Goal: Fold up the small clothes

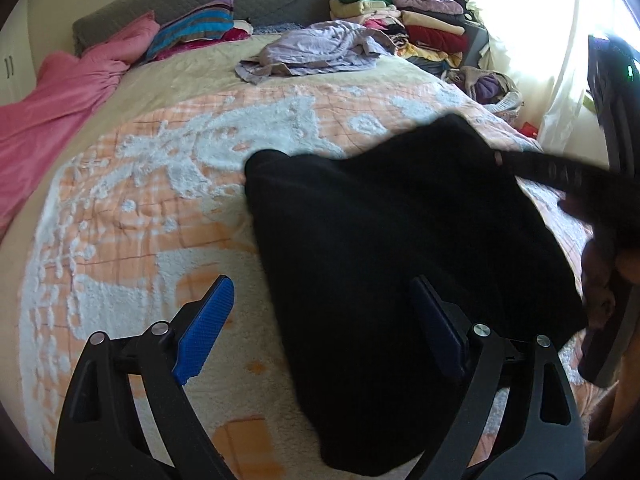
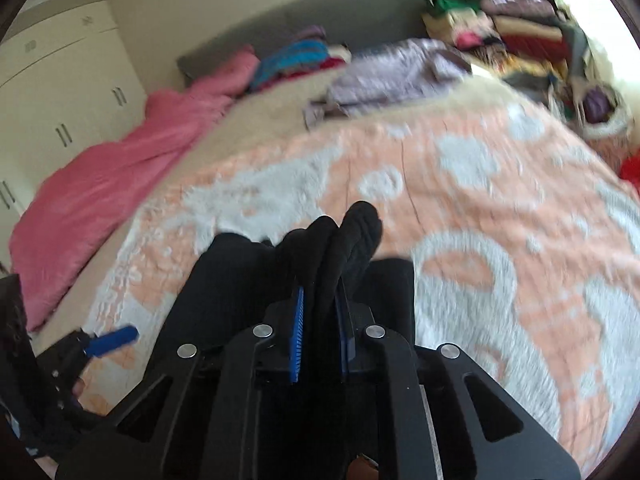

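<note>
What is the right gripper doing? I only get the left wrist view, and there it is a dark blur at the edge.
Observer: The right gripper is shut on a bunched fold of the black garment.
Operator: Is that fold lifted?
Observer: Yes, it sticks up past the pads, above the bedspread.
Operator: Can you see the left gripper from there?
Observer: One blue finger shows at the lower left, beside the garment, gripping nothing.
</note>
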`<state>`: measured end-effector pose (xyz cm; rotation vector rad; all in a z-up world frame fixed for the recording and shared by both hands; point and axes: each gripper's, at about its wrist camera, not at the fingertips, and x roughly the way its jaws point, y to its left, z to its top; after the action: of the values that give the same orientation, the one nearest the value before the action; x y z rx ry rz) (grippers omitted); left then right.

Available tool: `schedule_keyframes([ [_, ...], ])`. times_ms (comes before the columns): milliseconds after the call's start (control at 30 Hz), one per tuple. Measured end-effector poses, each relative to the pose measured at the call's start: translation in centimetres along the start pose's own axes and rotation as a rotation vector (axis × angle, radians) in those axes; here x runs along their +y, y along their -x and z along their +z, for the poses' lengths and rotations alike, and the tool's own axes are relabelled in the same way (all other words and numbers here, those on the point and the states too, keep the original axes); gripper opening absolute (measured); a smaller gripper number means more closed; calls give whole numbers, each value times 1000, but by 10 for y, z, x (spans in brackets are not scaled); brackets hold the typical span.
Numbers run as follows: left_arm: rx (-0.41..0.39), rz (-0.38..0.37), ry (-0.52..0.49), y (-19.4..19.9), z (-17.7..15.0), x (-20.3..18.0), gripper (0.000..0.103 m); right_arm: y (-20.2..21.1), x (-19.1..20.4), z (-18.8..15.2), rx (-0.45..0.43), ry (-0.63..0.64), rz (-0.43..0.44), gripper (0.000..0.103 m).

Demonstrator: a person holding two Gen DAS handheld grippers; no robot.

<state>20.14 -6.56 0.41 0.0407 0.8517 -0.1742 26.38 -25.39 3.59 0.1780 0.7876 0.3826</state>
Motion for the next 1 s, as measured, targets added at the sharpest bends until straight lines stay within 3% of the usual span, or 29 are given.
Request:
schedule_keyframes([
  [67,10,-1,-2,-4,-2,-2,82,-4,-8,0,7,12,-21,12],
  [200,23,-31,23,-10,-9,-1,82,-30,-38,-16,103,-50,-47,12],
  [400,23,-49,56,-10,-15,1,82,-34,-34,-24,102,2,-107,17],
  [533,15,-43,50,-7,-16,0,82,-29,-35,-29,91,8,-177,41],
  [800,4,-45,58,0,-20,3,82,-7,-38,-41,56,-12,-207,58],
  [933,-3,-50,61,6,-22,4,82,18,-32,-43,-9,-23,-217,84],
  [1000,-7,-51,62,9,-23,4,82,36,-28,-41,-64,-26,-230,88],
])
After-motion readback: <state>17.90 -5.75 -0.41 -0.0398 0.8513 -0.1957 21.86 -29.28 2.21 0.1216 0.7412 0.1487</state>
